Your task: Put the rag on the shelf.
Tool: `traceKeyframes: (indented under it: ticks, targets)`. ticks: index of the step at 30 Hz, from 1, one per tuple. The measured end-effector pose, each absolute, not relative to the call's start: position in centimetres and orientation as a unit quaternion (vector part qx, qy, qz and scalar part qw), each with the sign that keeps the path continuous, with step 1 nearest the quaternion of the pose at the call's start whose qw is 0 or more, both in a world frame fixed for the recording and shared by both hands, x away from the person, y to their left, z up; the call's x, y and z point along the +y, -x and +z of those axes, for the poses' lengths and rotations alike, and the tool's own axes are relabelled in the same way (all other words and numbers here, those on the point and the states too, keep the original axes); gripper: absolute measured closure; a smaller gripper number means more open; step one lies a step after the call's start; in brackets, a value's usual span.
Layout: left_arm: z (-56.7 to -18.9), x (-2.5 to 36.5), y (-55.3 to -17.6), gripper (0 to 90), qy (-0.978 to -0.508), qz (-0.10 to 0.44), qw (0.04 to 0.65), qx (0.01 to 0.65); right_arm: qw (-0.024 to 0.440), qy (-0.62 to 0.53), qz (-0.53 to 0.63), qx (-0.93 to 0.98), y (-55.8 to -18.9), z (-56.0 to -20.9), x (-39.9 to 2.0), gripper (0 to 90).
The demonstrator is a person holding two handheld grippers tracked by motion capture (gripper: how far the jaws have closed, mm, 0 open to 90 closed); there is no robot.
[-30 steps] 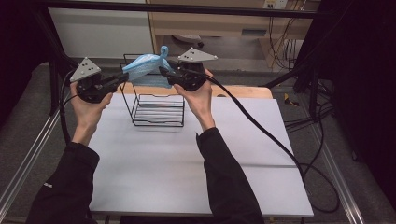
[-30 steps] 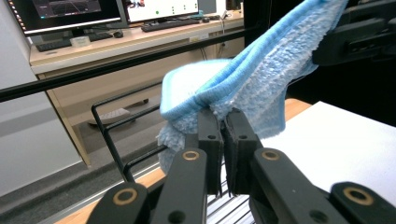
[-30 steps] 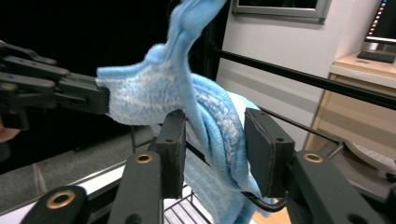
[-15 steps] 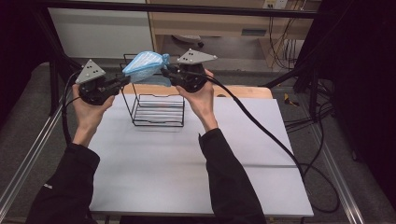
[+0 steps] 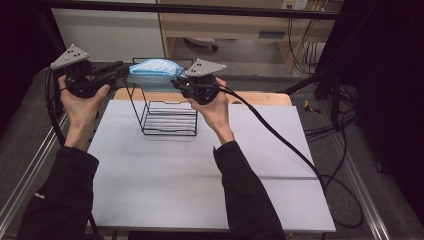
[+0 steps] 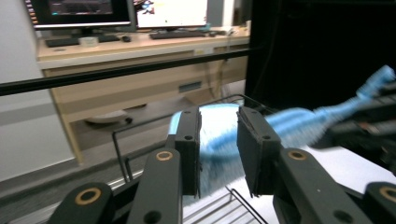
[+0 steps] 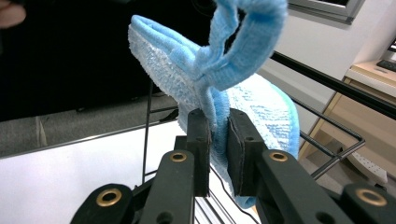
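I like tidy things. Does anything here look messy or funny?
Only a little. The blue cloth isn't lying flat: it hangs above the wire basket, pinched by the right gripper, its loop sticking up. The left gripper has just been opening, with cloth between its jaws.

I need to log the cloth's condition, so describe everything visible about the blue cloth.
The blue cloth is a light blue, fuzzy, towel-like piece with a stitched hem and a loop of the same fabric at one end. It hangs in the air above the black wire rack, stretched roughly level between both hands. The right tongs pinch it just below the loop. The left tongs have just been opening, and the cloth's other end lies between their jaws.
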State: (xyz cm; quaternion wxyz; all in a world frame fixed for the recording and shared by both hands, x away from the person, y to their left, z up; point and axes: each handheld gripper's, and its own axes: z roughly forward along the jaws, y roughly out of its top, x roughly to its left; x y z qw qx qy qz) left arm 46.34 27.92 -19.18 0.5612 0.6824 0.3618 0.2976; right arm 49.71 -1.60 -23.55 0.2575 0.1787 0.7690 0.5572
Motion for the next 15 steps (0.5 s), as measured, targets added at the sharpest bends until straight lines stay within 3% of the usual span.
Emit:
traceKeyframes:
  ticks: [5,10,15]
  targets:
    - [-19.1,26.3,-48.1,72.8,-0.697,0.290,0.538,0.376,0.259,-0.169,0.551,0.775,-49.6,-23.8,-1.5,80.5]
    - [-20.8,25.3,-48.8,81.3,-0.728,0.249,0.519,0.372,0.255,-0.168,0.549,0.778,-49.5,-23.8,-1.7,79.2]
    - [-22.7,25.1,-48.2,89.6,-0.745,0.239,0.509,0.360,0.237,-0.181,0.558,0.774,-49.5,-24.0,-2.0,72.0]
